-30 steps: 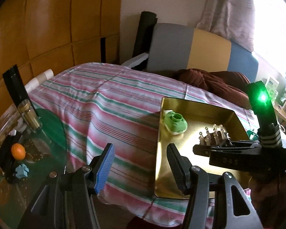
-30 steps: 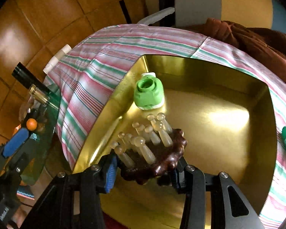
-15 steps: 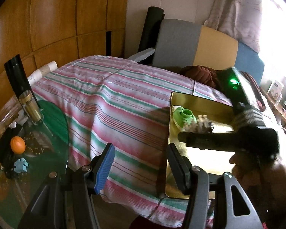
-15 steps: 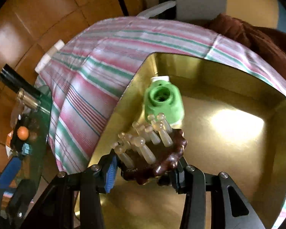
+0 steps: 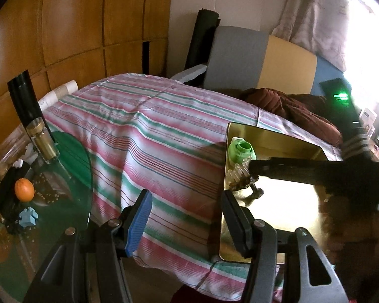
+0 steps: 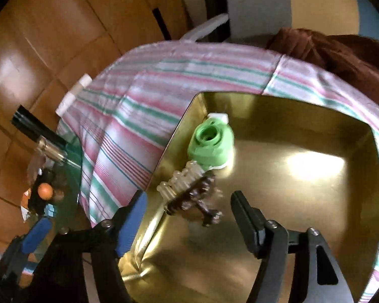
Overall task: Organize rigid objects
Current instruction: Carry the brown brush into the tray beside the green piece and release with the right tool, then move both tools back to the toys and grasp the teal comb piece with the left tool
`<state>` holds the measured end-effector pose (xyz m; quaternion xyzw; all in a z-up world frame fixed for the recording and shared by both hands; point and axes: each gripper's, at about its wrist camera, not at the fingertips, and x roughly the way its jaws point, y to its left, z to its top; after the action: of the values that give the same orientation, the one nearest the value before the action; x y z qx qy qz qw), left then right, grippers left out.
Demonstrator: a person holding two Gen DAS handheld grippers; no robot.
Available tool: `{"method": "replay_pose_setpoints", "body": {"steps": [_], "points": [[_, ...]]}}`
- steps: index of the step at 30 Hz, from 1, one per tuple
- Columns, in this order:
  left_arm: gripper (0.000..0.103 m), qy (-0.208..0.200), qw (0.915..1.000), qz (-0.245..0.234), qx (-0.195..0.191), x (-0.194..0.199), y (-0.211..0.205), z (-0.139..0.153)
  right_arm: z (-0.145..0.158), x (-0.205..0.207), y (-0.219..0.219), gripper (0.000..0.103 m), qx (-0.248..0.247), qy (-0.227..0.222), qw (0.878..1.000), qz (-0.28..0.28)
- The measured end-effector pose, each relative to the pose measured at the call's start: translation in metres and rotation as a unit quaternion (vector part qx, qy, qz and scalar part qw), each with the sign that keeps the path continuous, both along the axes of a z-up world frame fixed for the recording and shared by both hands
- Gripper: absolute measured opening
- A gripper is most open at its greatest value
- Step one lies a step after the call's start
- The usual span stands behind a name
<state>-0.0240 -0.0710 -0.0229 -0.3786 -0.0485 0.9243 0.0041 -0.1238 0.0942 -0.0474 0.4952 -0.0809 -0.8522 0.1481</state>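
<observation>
The brown studded piece (image 6: 189, 197) was motion-blurred in the gold tray (image 6: 315, 227) beside the green cap (image 6: 211, 146); the right tool (image 6: 187, 217) was spreading, clear of it; the left tool (image 5: 187, 223) was spread, empty.

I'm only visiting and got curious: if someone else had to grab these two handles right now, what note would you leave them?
Right gripper: jaws opening, pads clear of the brown massager, which tips onto the gold tray at its left edge.
Left gripper: open, empty, above the striped cloth.
Done: green piece and massager are in the tray.
Left: the small things on the glass side table, such as the orange ball and blue block, probably go next.
</observation>
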Motion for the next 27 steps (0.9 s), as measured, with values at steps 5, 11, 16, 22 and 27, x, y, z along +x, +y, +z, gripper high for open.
{"method": "replay_pose_setpoints", "body": {"steps": [5, 11, 16, 22, 27], "points": [[0.057, 0.004, 0.9999, -0.009, -0.005, 0.003, 0.007, 0.002, 0.019, 0.026, 0.024, 0.075, 0.022, 0.035, 0.999, -0.018], [0.057, 0.010, 0.9996, -0.026, -0.006, 0.007, 0.021, 0.009, 0.036, 0.060, 0.061, 0.081, 0.053, 0.084, 0.994, -0.039], [0.057, 0.020, 0.9987, -0.045, -0.014, 0.012, 0.034, 0.015, 0.045, 0.086, 0.095, 0.084, 0.094, 0.115, 0.987, -0.062], [0.057, 0.027, 0.9966, -0.074, -0.025, 0.015, 0.057, 0.023, 0.055, 0.111, 0.160, 0.088, 0.130, 0.133, 0.975, -0.118], [0.057, 0.035, 0.9942, -0.097, -0.031, 0.016, 0.076, 0.030, 0.057, 0.127, 0.226, 0.089, 0.159, 0.133, 0.960, -0.186]]}}
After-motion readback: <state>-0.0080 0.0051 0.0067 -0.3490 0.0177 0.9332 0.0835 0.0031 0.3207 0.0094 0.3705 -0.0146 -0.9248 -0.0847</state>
